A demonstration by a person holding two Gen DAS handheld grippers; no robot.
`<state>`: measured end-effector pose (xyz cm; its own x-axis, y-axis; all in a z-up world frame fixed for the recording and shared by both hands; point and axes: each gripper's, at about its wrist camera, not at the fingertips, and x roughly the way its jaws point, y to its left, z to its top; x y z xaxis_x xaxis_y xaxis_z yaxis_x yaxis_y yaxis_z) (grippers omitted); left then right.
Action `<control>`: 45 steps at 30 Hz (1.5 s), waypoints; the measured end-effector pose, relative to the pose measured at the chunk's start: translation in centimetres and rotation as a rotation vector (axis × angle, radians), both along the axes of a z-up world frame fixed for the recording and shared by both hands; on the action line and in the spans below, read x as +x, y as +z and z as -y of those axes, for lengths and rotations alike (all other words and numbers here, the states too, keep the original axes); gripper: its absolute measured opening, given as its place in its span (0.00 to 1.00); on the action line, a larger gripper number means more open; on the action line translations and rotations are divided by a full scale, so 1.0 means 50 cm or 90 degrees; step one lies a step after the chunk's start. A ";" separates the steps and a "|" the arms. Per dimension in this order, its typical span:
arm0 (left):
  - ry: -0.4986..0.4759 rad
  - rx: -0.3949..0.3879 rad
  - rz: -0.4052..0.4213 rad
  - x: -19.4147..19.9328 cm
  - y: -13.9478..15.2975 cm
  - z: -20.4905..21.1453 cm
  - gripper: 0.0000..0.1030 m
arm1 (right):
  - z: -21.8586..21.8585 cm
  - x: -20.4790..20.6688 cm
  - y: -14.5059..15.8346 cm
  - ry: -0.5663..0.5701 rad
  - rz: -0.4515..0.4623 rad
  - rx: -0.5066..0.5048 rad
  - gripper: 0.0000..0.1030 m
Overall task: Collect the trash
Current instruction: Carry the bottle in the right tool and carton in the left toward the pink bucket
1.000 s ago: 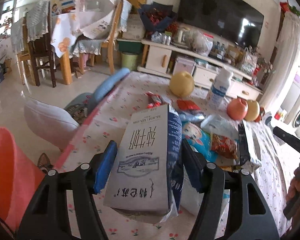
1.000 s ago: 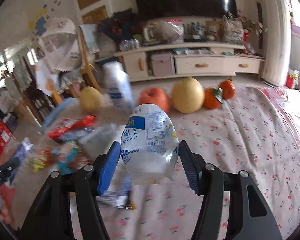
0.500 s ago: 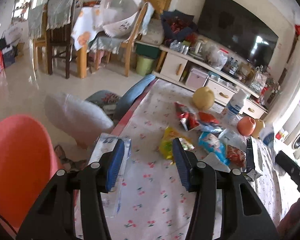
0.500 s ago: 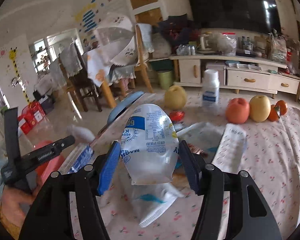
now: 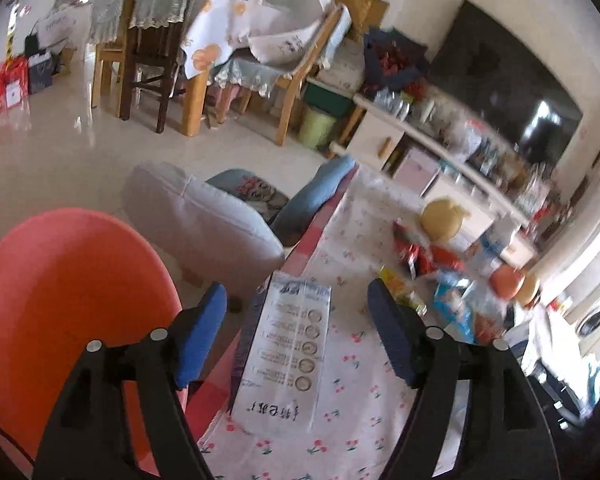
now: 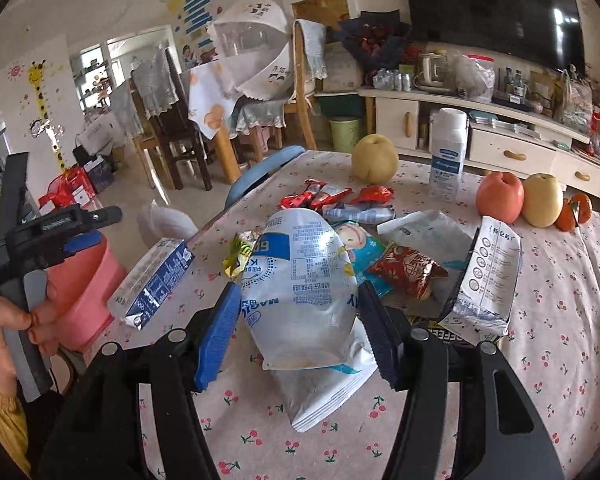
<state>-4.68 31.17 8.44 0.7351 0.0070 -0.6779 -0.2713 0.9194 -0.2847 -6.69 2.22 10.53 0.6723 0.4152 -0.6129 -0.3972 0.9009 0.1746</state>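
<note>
Left claw [image 5: 294, 330] gapes over a carton [image 5: 286, 356] at the bench [image 6: 560, 300] edge beside the pink bin [image 5: 52, 312]; right claw [image 6: 298, 332] grips a pouch [image 6: 300, 292]; many wrappers [image 6: 332, 196] remain.

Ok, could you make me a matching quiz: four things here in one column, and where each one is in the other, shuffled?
Things:
1 white pouch
2 pink bin
3 white bottle
4 red apple

Places:
A standing upright at the far side of the table
B off the table, by its edge
C next to a yellow pear
D clamped in the right gripper

Pairs: 1-D, 2-B, 3-A, 4-C.
</note>
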 end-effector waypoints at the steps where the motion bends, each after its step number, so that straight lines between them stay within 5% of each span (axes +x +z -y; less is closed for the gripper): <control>1: -0.007 0.012 -0.011 0.003 -0.005 0.005 0.74 | 0.000 -0.001 -0.001 0.004 -0.002 0.003 0.59; 6: -0.045 0.134 -0.104 0.028 -0.051 0.054 0.74 | -0.001 -0.009 0.000 0.019 0.002 0.005 0.59; 10: -0.057 0.172 -0.149 0.046 -0.080 0.072 0.74 | 0.001 -0.013 -0.002 0.028 -0.002 0.013 0.59; 19: -0.065 0.191 -0.201 0.057 -0.117 0.089 0.74 | 0.002 -0.018 -0.005 0.042 -0.006 0.015 0.60; 22: -0.083 0.171 -0.199 0.053 -0.121 0.101 0.62 | 0.004 -0.020 -0.002 0.040 -0.005 0.018 0.60; 30: -0.087 0.161 -0.159 0.042 -0.104 0.130 0.60 | -0.010 -0.026 -0.003 0.048 -0.007 0.015 0.60; 36: -0.064 0.115 -0.086 0.008 -0.038 0.099 0.60 | -0.057 -0.036 0.005 0.074 -0.012 0.019 0.59; 45: 0.074 0.081 0.027 -0.101 0.092 -0.066 0.61 | -0.208 -0.065 0.055 0.160 -0.007 0.069 0.59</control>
